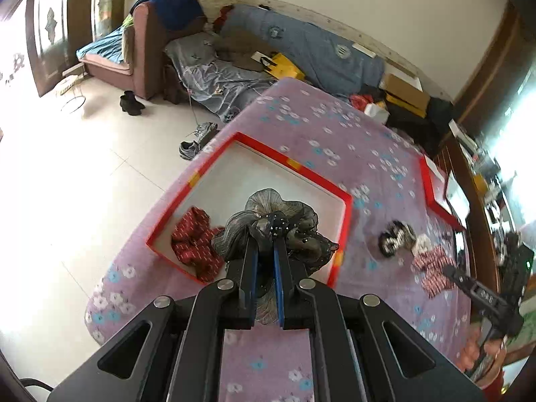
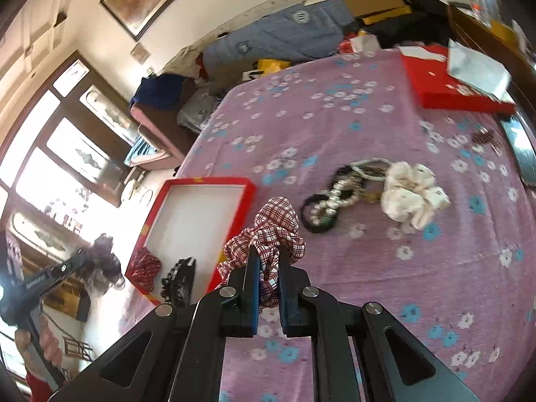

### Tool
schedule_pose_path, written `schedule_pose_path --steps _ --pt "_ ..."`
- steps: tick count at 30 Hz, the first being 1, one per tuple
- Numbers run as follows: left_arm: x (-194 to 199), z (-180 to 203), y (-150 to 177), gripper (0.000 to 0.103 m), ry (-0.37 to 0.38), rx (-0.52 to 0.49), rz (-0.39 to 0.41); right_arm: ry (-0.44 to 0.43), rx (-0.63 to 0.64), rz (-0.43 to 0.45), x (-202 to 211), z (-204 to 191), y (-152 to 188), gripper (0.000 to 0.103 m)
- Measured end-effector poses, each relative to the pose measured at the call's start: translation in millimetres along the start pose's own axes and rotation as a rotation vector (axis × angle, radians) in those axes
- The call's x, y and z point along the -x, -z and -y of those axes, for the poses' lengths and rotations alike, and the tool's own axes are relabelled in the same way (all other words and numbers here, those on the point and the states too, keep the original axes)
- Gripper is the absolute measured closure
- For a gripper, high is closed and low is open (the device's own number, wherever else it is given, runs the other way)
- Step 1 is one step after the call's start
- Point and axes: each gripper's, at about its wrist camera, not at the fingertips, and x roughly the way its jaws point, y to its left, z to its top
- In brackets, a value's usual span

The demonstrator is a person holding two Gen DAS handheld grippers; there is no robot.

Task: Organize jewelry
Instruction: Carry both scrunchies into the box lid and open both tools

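My left gripper (image 1: 266, 239) is shut on a grey sheer scrunchie (image 1: 268, 214) with a black studded knot, held above the red-rimmed box (image 1: 301, 167). A dark red patterned scrunchie (image 1: 196, 241) lies in that box. My right gripper (image 2: 269, 251) is shut on a red-and-white plaid scrunchie (image 2: 271, 224), lifted over the purple bedspread beside the box (image 2: 204, 181). The right wrist view also shows a black hair clip (image 2: 179, 278) in the box, and the left gripper (image 2: 80, 256) with the grey scrunchie (image 2: 104, 261) at the far left.
Bead bracelets and black hair ties (image 2: 338, 194) lie on the flowered bedspread (image 2: 368, 268) next to a white scrunchie (image 2: 412, 194). A red lid (image 2: 445, 83) with white paper on it sits at the far right. Tiled floor lies past the bed's left edge.
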Motion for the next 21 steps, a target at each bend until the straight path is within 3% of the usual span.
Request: schedule_pose_path --steps 5,14,21 --pt "-40 -22 -28 0.095 0.02 0.004 -0.054 -0.012 -0.01 -0.006 -27 -30 -10 0.093" --pt "-127 -33 -86 0.095 0.045 -0.075 -0.127 -0.026 -0.003 -0.106 -125 -103 -19 0.093" --pt "-186 -30 -115 0.095 0.01 -0.138 -0.165 -0.052 0.032 -0.208 -185 -148 -10 0.092"
